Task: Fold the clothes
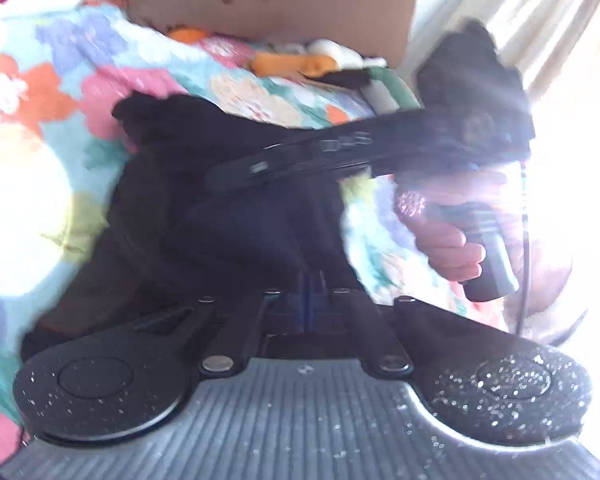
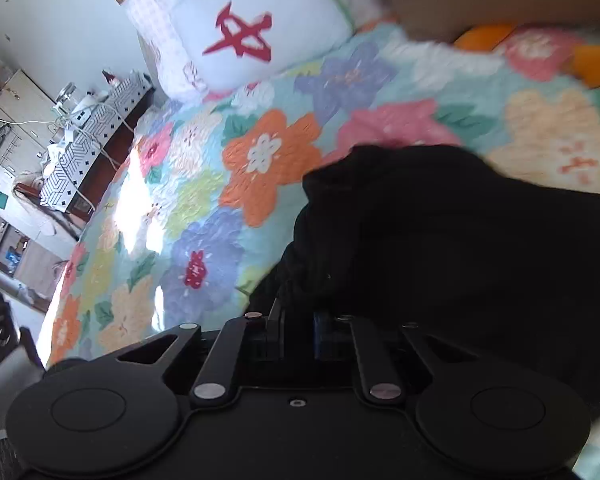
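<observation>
A black garment (image 1: 220, 208) lies bunched on a flowered bedspread (image 1: 40, 80). In the left wrist view my left gripper (image 1: 312, 284) is shut, its fingertips buried in the black cloth. The other gripper's long black body (image 1: 300, 152) crosses the picture above the garment, with a hand (image 1: 452, 248) on its handle at the right. In the right wrist view the black garment (image 2: 460, 240) fills the lower right, and my right gripper (image 2: 296, 316) is shut on a bunched fold of it. Both sets of fingertips are mostly hidden by fabric. The picture is blurred.
A white pillow with a red mark (image 2: 252, 32) sits at the head of the bedspread (image 2: 260, 160). A cardboard box (image 1: 280, 4) and orange soft things (image 1: 292, 62) lie behind the garment. Bright curtains (image 1: 560, 20) hang at the right. A cluttered bedside shelf (image 2: 80, 128) stands beyond the bed's left edge.
</observation>
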Motion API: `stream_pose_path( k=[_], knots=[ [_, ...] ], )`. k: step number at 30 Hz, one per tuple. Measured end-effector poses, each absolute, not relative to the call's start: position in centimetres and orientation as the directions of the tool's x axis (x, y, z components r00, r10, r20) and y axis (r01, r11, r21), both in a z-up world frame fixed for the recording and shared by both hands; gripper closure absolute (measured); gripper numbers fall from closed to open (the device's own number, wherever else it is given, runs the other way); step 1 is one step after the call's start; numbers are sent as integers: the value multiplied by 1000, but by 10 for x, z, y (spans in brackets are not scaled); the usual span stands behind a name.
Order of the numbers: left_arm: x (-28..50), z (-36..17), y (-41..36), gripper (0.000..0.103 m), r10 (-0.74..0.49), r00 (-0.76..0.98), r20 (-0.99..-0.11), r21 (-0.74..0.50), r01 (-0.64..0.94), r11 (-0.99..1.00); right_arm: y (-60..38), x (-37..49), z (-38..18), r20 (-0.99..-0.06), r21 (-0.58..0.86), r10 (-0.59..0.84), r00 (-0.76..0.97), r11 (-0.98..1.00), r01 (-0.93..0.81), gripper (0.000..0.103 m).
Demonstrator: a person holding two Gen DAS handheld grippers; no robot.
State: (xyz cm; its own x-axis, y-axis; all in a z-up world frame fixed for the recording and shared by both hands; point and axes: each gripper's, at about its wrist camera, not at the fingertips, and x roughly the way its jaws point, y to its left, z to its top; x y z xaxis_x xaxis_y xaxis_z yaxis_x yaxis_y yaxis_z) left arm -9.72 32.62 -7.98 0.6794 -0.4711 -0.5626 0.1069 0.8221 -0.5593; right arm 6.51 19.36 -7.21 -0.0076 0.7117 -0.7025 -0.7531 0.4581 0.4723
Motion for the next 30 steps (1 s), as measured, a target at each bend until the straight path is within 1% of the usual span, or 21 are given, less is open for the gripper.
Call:
stream_pose_path(
  k=[4,8,10,13,16,17,20,21,22,23,25,30],
  knots=[
    [-99,-66,305,102,-518,666,-537,-561,176,809,140,65,-60,-719,414,690,79,517,-749,90],
    [-100,-56,296,102,-509,672,-537,-540,189,820,104,55,-64,-743,356,654,143,567,-743,90],
    [-103,-52,299,99,-479,686,-548,-531,158,833,92,52,-74,-746,360,647,155,589,-724,90],
    [-101,-55,315,99,-424,707,-565,-552,57,832,81,53,-97,-756,403,640,138,622,-671,90],
    [-92,-66,337,91,-398,721,-568,-615,-51,787,80,50,-109,-763,421,638,105,614,-667,90],
    [-85,-71,344,84,-391,723,-570,-633,-83,770,80,49,-110,-763,421,638,102,611,-670,90],
    [-72,-83,353,74,-368,723,-585,-652,-150,743,81,47,-112,-752,437,653,91,597,-673,90],
    [-68,-86,352,72,-360,721,-592,-643,-154,750,81,47,-112,-746,446,661,85,590,-674,89],
    [-63,-88,351,66,-351,719,-599,-634,-158,757,82,47,-113,-741,453,667,79,583,-675,89],
    [-58,-90,350,56,-343,718,-606,-624,-162,764,82,47,-114,-739,456,669,75,579,-676,89],
    [-46,-94,346,49,-328,710,-624,-599,-165,784,83,47,-114,-737,456,673,69,570,-684,89],
    [-20,-112,336,49,-326,669,-668,-578,-191,793,82,45,-110,-723,438,688,64,528,-728,88]
  ],
)
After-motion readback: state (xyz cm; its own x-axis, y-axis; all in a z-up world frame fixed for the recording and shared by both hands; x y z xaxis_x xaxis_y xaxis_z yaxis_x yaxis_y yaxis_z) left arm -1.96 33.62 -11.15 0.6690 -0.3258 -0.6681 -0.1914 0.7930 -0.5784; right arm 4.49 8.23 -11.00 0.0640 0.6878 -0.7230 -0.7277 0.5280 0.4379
